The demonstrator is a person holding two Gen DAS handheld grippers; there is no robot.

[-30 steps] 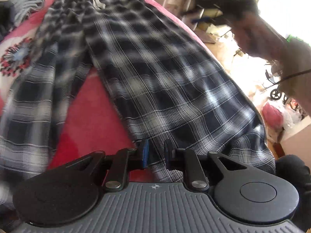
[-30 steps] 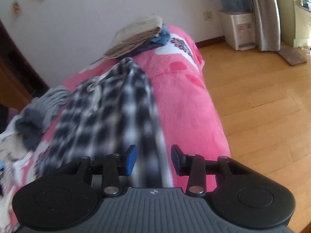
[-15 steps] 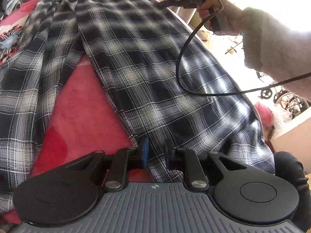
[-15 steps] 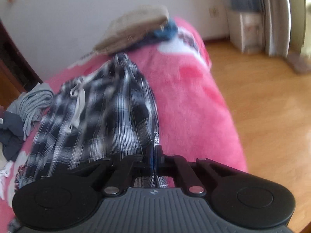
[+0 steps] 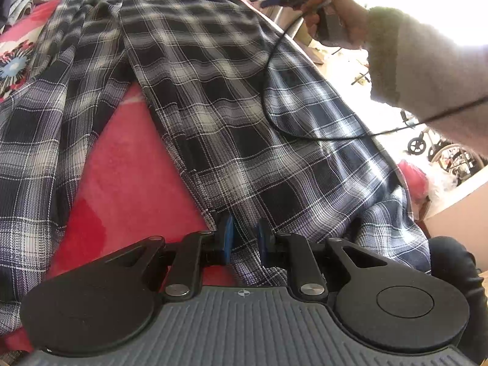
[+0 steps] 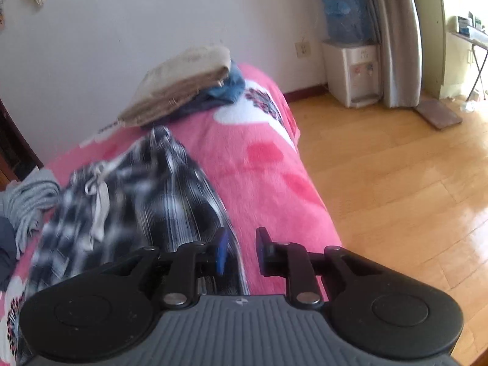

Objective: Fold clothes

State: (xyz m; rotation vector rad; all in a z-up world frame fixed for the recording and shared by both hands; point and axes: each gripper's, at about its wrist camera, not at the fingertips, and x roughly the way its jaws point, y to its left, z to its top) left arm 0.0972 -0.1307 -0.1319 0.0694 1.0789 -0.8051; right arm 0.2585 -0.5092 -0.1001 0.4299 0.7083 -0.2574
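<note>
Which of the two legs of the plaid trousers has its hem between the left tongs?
The leg on the right in the left wrist view: its hem sits between the left tongs. The other leg lies apart, across the red blanket.

Daylight floods both views. In the left wrist view it pours in from about two o'clock, where the background burns out to white behind the sleeve, while the plaid trousers stay sharp and evenly lit. In the right wrist view the wooden floor carries a pale sheen toward three o'clock, and the trousers at nine o'clock are smeared by motion blur. Fisheye bending curves the wall and darkens the corners of each frame.
</note>
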